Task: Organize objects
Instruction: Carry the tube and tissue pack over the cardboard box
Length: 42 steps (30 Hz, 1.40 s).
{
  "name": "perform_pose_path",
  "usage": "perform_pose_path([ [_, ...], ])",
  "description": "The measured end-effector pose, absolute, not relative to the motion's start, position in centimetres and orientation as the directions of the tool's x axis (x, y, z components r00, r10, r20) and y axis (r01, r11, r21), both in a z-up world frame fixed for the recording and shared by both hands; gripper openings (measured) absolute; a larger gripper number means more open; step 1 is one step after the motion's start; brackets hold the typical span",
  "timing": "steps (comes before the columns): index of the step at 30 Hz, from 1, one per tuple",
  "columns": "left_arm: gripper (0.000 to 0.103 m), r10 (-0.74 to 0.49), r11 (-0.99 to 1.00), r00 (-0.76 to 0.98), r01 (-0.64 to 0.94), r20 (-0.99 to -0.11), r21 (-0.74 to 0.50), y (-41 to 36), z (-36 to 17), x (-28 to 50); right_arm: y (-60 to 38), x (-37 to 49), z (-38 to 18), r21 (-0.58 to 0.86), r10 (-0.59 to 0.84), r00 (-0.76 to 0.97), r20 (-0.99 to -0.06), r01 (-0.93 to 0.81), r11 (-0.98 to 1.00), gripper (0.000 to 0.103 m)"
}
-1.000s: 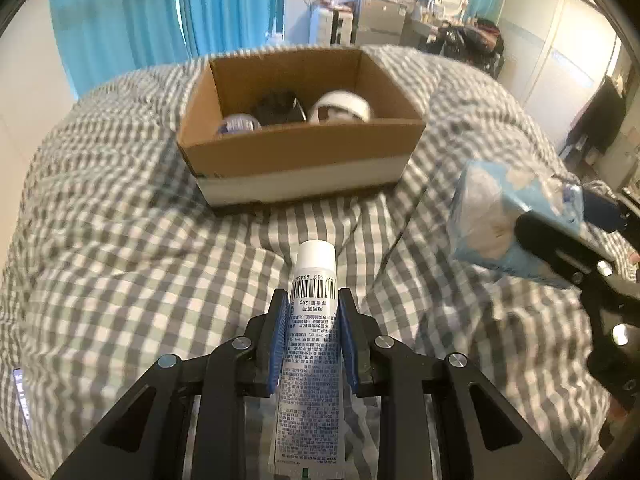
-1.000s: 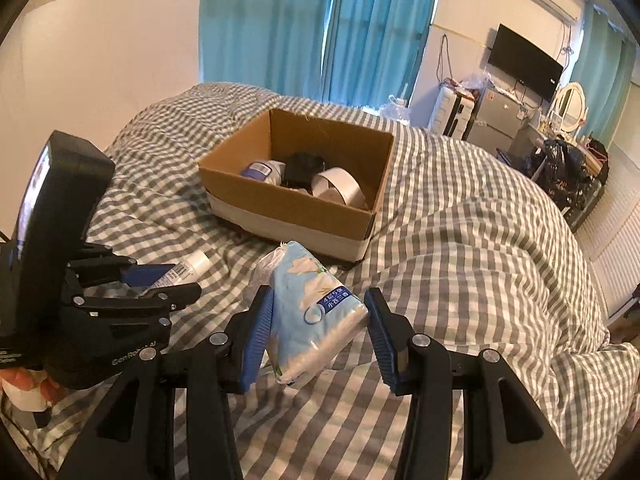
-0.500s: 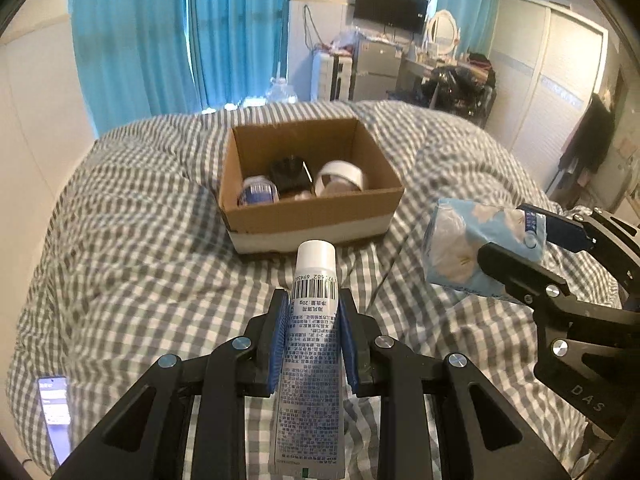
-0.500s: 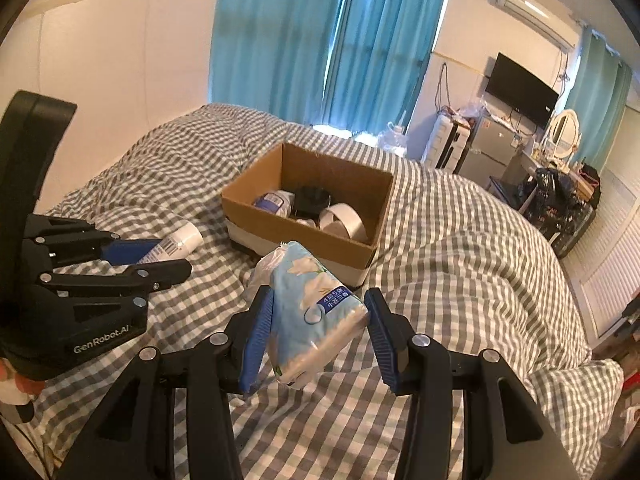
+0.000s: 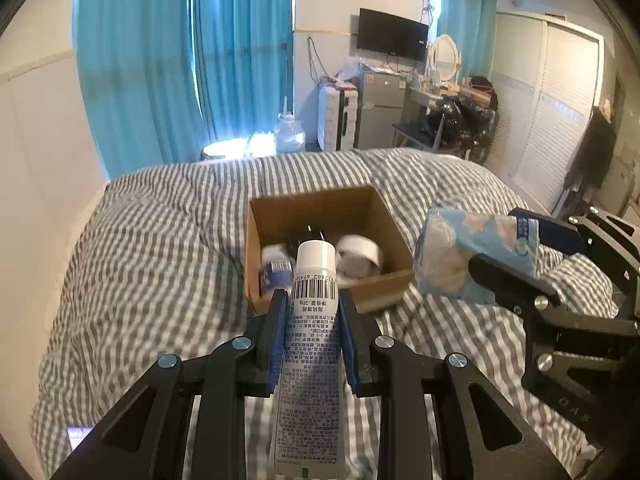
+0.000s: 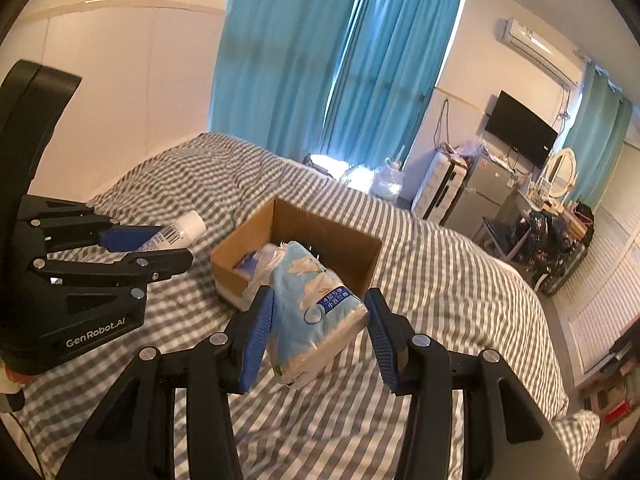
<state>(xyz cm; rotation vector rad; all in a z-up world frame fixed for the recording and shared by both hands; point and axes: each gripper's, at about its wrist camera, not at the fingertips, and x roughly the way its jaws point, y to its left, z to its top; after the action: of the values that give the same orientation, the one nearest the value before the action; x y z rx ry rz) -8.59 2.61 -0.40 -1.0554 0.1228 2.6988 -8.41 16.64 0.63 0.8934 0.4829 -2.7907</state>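
- We cannot read the tube's point(image 5: 312, 344) small print, and its crimped end is cut off by the bottom edge of the left wrist view.
- The tissue pack point(image 6: 316, 312) hides much of the cardboard box's point(image 6: 356, 240) contents.
- The checked bedcover point(image 5: 152, 264) is blurred.

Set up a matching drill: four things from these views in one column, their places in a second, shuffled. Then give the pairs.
Things:
1. white tube
2. tissue pack
3. tape roll
4. cardboard box

Places:
A. resting on the checked bedspread
B. clamped in the right gripper
C. lying inside the box
D. clamped in the left gripper

Pairs: 1-D, 2-B, 3-C, 4-A
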Motion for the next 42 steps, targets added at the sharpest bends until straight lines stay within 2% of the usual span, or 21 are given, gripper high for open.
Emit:
perform_pose_path([
  [16,0.025,0.172,-0.973,-0.731,-0.233,-0.660,0.004,4.0,1.2,-19.6,17.0,-18.4,2.2,-0.237,-0.091,-0.812,-0.577,0.273,-0.932,0.046],
  [28,0.025,0.160,-0.974,-0.702,-0.227,-0.694,0.005,4.8,-2.7,-26.5,18.6,-26.0,-0.6,-0.171,-0.101,-0.789,-0.606,0.253,-0.952,0.046],
  [42,0.025,0.164,-0.972,-0.655,-0.235,-0.738,-0.008,5.3,-8.8,-31.6,19.3,-32.8,-6.6,-0.159,-0.065,-0.740,-0.669,0.228,-0.961,0.046],
])
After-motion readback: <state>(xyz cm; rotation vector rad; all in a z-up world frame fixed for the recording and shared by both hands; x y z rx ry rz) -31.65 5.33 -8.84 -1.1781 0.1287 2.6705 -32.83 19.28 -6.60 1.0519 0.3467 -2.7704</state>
